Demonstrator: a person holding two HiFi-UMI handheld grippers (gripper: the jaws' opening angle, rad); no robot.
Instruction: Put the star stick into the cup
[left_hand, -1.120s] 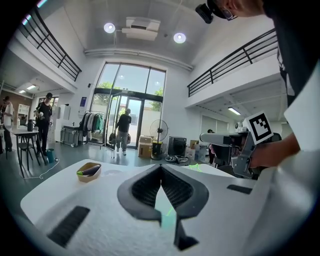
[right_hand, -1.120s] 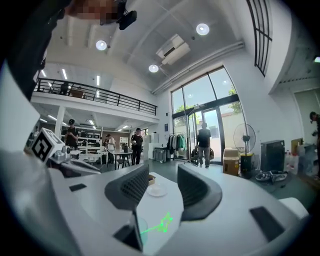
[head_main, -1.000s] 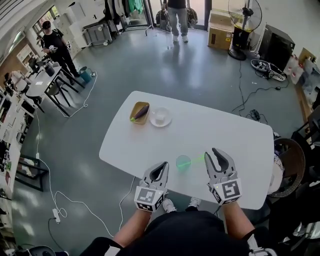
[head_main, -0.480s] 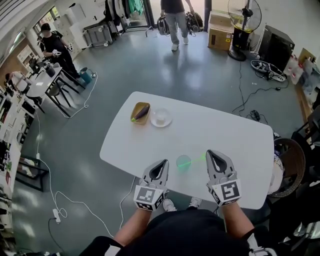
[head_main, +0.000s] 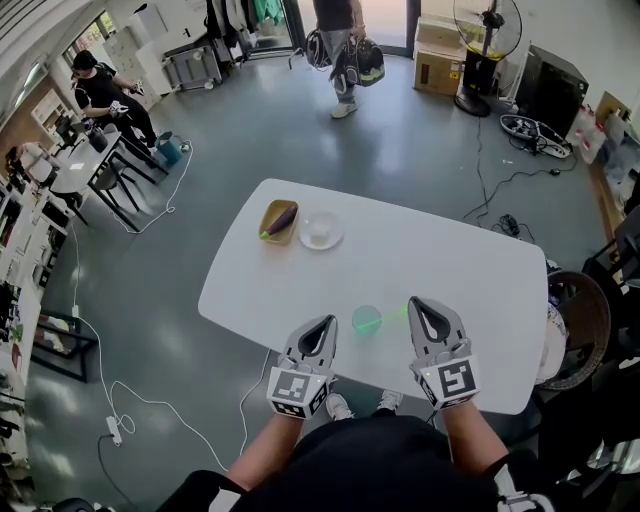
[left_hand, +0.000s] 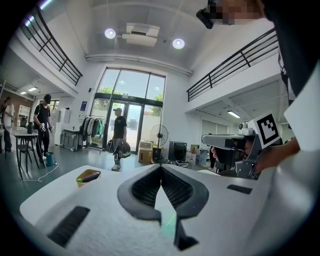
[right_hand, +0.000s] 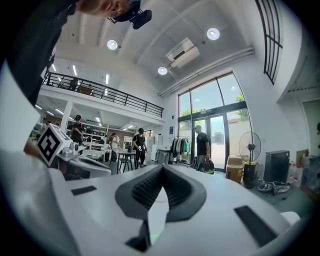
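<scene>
A translucent green cup (head_main: 366, 320) stands near the front of the white table (head_main: 470, 270), between my two grippers. The thin green star stick (head_main: 393, 315) slants out of the cup toward the right, and its upper end lies close to my right gripper (head_main: 420, 303). That gripper is shut, and I see nothing pinched between its tips (right_hand: 162, 169). My left gripper (head_main: 326, 324) hovers just left of the cup, also shut and empty (left_hand: 161, 169). A faint green streak of the stick (left_hand: 171, 219) shows low between the left jaws.
A yellow dish holding an eggplant (head_main: 279, 222) and a clear bowl (head_main: 321, 231) sit at the table's far left. A round chair (head_main: 578, 325) stands off the right edge. A person with bags (head_main: 345, 55) walks at the back, and others stand by desks (head_main: 100, 95).
The right gripper's jaws, spread a second ago, have closed. Both grippers have barely shifted. The person at the back has picked up bags and stepped left.
</scene>
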